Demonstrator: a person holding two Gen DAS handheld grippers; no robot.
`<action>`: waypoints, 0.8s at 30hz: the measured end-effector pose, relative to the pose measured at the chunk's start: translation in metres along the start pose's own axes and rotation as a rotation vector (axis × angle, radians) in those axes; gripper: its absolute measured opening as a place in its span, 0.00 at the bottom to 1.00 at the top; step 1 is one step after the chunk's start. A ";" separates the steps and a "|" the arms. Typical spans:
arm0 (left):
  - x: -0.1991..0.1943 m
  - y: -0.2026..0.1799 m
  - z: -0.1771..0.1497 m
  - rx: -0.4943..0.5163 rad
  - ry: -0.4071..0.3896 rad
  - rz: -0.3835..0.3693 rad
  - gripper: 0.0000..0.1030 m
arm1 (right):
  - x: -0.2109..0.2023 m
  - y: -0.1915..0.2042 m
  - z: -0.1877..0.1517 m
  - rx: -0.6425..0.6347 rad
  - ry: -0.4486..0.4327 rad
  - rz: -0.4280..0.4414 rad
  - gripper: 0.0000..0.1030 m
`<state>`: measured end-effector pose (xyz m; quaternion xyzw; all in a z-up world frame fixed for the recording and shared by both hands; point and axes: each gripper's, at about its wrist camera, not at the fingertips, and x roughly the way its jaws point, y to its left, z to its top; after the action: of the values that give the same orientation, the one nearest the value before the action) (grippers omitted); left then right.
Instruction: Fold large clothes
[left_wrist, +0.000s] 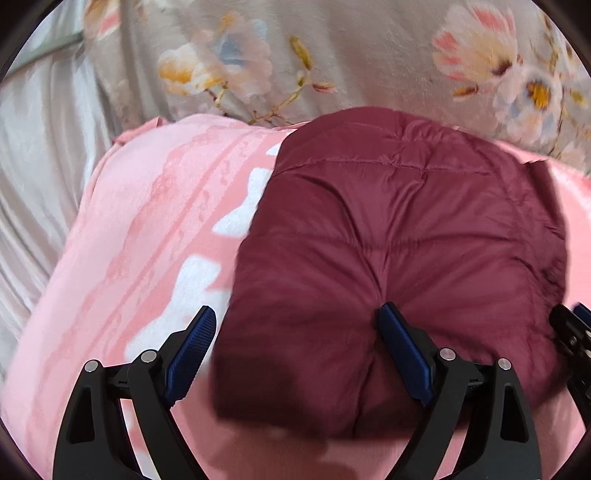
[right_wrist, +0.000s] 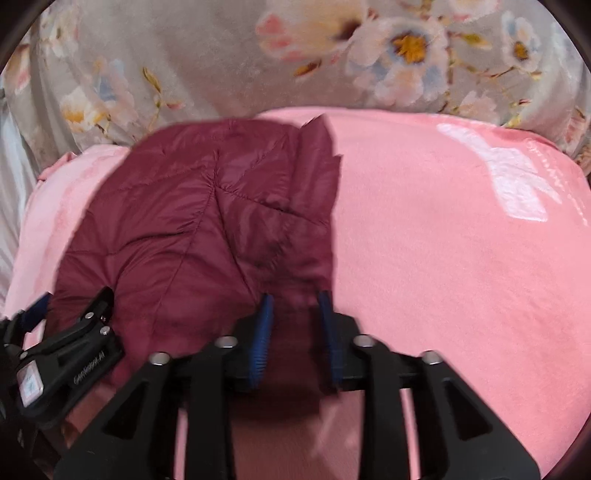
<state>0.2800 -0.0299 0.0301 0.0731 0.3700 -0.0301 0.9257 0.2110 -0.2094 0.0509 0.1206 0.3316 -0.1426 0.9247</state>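
Right hand-held gripper (right_wrist: 295, 306) pinches maroon jacket (right_wrist: 207, 221) — left hand-held gripper (left_wrist: 297, 325) spread.

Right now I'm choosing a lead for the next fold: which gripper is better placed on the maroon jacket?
Right. The right gripper is already shut on the maroon jacket at its near edge, while the left gripper sits open with nothing gripped.
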 end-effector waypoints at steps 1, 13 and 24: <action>-0.006 0.004 -0.004 -0.009 -0.004 -0.008 0.86 | -0.011 -0.002 -0.005 -0.007 -0.010 -0.001 0.49; -0.092 0.010 -0.087 0.037 -0.040 -0.003 0.86 | -0.091 -0.015 -0.105 -0.078 -0.008 -0.072 0.69; -0.124 0.014 -0.127 0.019 -0.024 0.007 0.87 | -0.132 0.003 -0.141 -0.147 -0.070 -0.058 0.86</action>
<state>0.1050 0.0045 0.0259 0.0830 0.3581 -0.0313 0.9295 0.0326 -0.1379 0.0304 0.0377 0.3120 -0.1487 0.9376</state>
